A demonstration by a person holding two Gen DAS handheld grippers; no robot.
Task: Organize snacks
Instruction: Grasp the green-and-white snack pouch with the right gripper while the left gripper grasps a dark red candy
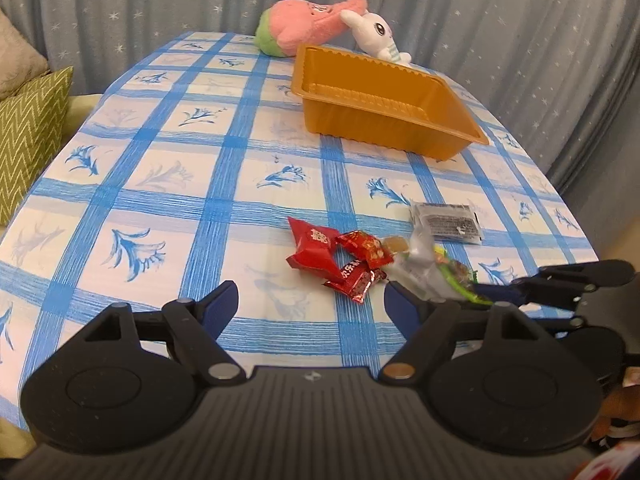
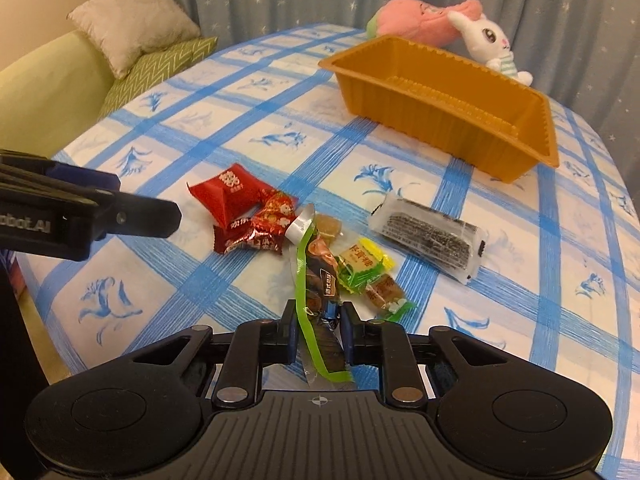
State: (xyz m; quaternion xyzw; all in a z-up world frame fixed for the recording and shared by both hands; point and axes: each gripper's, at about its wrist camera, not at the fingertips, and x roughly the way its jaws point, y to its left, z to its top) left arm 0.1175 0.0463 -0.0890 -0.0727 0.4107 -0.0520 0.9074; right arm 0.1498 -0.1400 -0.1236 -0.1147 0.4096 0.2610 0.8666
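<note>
A pile of snacks lies near the table's front edge: a red box-shaped packet [image 2: 230, 196], red foil candies [image 2: 260, 234], a green and yellow candy [image 2: 364, 266] and a clear packet with dark print [image 2: 428, 234]. An empty orange tray [image 2: 516, 152] stands farther back, also in the left wrist view [image 1: 384, 128]. My right gripper [image 2: 319, 320] is shut on a long green-edged brown snack packet [image 2: 316, 300]. My left gripper [image 1: 310, 300] is open and empty just in front of the red candies [image 1: 356, 276]; the red packet [image 1: 314, 250] lies beyond.
A pink plush [image 1: 304, 26] and a white rabbit plush [image 1: 378, 36] lie behind the tray. Cushions [image 2: 160, 60] and a green sofa [image 2: 48, 88] stand left of the table. A blue-checked cloth [image 1: 180, 160] covers the table. Curtains hang behind.
</note>
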